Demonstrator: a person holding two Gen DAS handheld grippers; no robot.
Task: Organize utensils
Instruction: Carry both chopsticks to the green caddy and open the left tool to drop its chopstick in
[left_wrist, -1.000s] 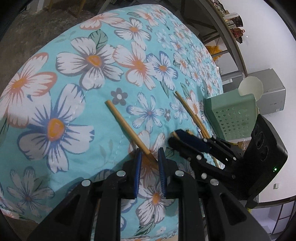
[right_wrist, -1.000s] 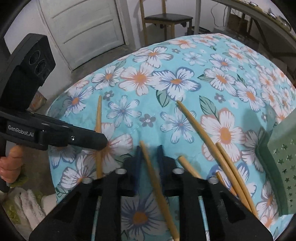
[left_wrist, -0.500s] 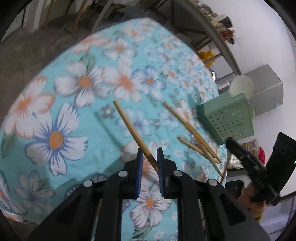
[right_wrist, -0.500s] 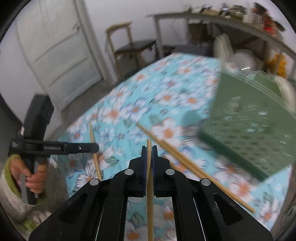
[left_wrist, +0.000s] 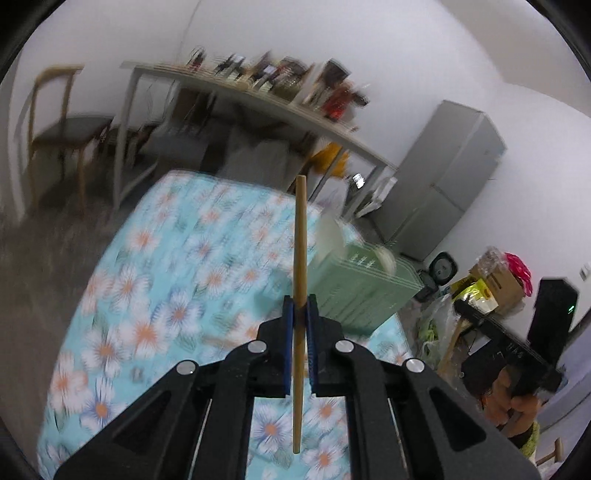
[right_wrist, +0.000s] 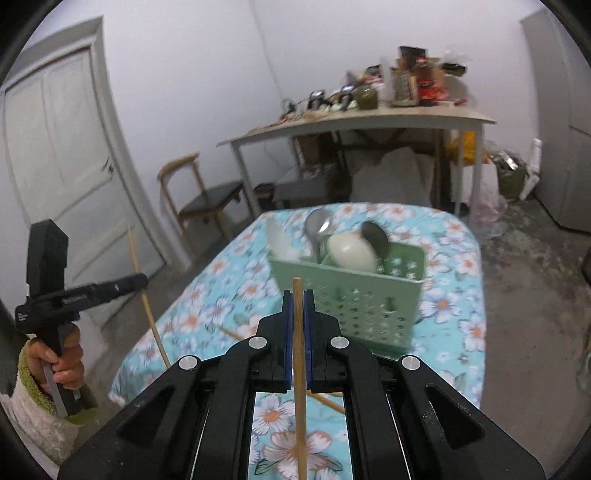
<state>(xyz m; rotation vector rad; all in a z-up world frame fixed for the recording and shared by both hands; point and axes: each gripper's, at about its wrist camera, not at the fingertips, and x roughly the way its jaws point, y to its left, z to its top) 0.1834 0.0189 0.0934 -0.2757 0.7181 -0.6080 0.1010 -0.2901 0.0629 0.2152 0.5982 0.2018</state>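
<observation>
— What stands behind the floral cloth (right_wrist: 458, 295)?
— A long side table (right_wrist: 354, 123) crowded with clutter, blurred, perhaps bottles. A wooden chair (right_wrist: 207, 195) sits left of it, beside a white door (right_wrist: 66, 162).
— And right?
— A grey cabinet (left_wrist: 443, 184).

Your left gripper (left_wrist: 300, 306) is clamped on a wooden chopstick (left_wrist: 300, 254); the stick runs nearly upright between the blue pads (left_wrist: 288, 325), its long end above the jaws, its short end below. Under it lies the floral tablecloth (left_wrist: 155, 295), blurred. The green utensil basket (left_wrist: 354, 291) sits right of the stick, at the cloth's far right edge. Your right gripper (left_wrist: 461, 308) is low on the right, off the table, holding a second chopstick (left_wrist: 452, 345), tilted. A grey cabinet (left_wrist: 447, 184) stands far right.
</observation>
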